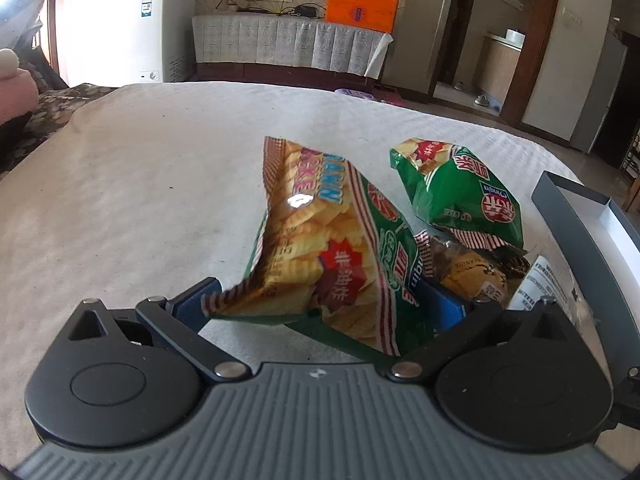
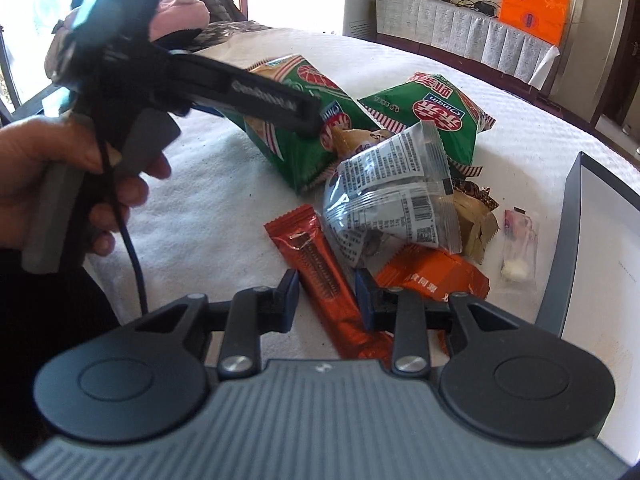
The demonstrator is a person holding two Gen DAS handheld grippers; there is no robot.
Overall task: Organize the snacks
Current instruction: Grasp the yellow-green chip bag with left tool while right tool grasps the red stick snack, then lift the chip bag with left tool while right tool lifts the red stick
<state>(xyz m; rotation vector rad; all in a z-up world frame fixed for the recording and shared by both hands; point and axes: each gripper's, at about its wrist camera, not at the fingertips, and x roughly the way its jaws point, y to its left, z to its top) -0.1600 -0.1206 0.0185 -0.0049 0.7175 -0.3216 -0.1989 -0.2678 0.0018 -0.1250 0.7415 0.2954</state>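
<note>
Two green crinkly cracker bags sit at the far side of a snack pile on the white cloth-covered table (image 1: pixel 140 184). The nearer green-and-yellow prawn cracker bag (image 1: pixel 320 248) is tilted up off the cloth, with the left gripper (image 1: pixel 320 304) around its lower end; its blue-padded jaws stand wide on either side of the bag, and whether they pinch it I cannot tell. The second green cracker bag (image 1: pixel 460 192) lies just beyond, to the right. In the right wrist view, a clear grey printed packet (image 2: pixel 392 196) rests on top of the pile, touching a long red-orange wafer bar wrapper (image 2: pixel 320 272) and an orange flat packet (image 2: pixel 432 276). The right gripper (image 2: pixel 326 300) hovers with its jaws parted on either side of the red-orange wrapper. A small clear sachet (image 2: pixel 518 244) lies apart near a grey-rimmed open box (image 2: pixel 568 216) at the right.
</note>
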